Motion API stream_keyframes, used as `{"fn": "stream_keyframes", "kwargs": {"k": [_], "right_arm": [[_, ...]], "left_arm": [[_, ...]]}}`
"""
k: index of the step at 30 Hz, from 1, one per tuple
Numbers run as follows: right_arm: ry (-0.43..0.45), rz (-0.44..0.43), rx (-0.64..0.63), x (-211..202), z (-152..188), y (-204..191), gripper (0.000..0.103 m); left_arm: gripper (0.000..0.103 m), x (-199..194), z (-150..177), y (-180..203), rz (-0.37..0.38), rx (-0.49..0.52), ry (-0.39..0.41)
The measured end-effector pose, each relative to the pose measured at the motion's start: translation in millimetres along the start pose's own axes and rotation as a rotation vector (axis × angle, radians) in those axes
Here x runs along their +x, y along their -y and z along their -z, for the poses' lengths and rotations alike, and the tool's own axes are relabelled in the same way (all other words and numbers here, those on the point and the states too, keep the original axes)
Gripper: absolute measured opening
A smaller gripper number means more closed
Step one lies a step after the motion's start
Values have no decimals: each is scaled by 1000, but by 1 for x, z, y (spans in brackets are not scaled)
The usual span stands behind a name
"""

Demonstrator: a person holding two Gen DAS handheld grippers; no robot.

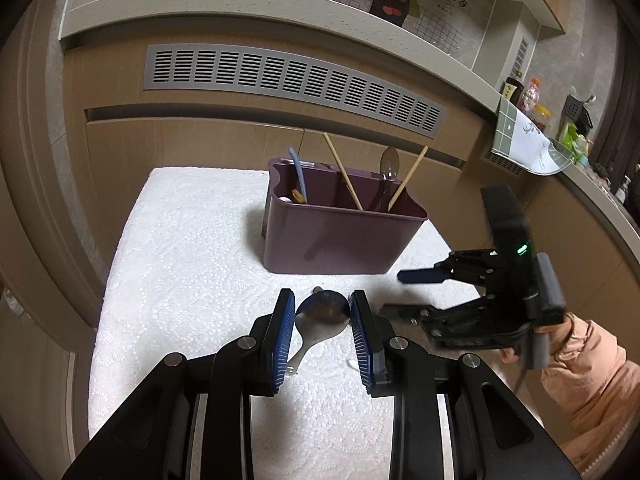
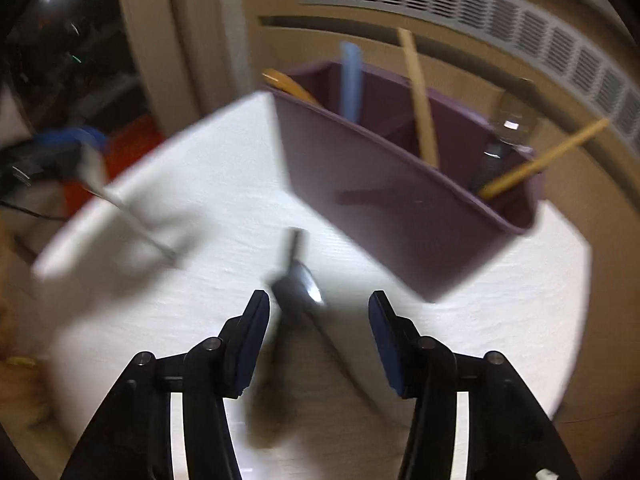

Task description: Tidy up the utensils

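The left claw (image 1: pixel 322 310) brackets a metal spoon (image 1: pixel 322 314) in front of the purple utensil caddy (image 1: pixel 340 232), not visibly pinching; closing on the rounded bowl could squirt it away. The right claw (image 2: pixel 319 322) is spread, empty.

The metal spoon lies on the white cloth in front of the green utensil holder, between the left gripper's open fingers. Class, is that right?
Not quite: the utensil holder is purple, not green, as the left wrist view shows. The rest holds: the metal spoon lies on the white cloth between the left gripper's open fingers.
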State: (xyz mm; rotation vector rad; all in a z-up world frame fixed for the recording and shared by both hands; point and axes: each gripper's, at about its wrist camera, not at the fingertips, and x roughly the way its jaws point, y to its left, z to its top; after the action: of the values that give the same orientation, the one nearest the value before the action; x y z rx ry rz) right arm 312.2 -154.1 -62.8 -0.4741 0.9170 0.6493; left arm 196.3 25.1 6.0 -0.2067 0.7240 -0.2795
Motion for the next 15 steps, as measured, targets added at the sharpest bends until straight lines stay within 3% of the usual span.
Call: {"fn": "stream_keyframes", "kwargs": {"k": [1, 3, 5, 11, 15], "right_arm": [[-18, 38, 20, 7, 4, 7, 44], [-50, 47, 95, 19, 12, 26, 20], [-73, 52, 149, 27, 20, 40, 13], [-99, 26, 235, 11, 43, 45, 11], [-124, -108, 201, 1, 54, 7, 11]], "left_arm": [[29, 0, 0, 0, 1, 0, -2], [29, 1, 0, -1, 4, 3, -3], [29, 1, -1, -1, 6, 3, -3], [29, 1, -1, -1, 9, 5, -1], [29, 2, -1, 0, 12, 13, -1]]}}
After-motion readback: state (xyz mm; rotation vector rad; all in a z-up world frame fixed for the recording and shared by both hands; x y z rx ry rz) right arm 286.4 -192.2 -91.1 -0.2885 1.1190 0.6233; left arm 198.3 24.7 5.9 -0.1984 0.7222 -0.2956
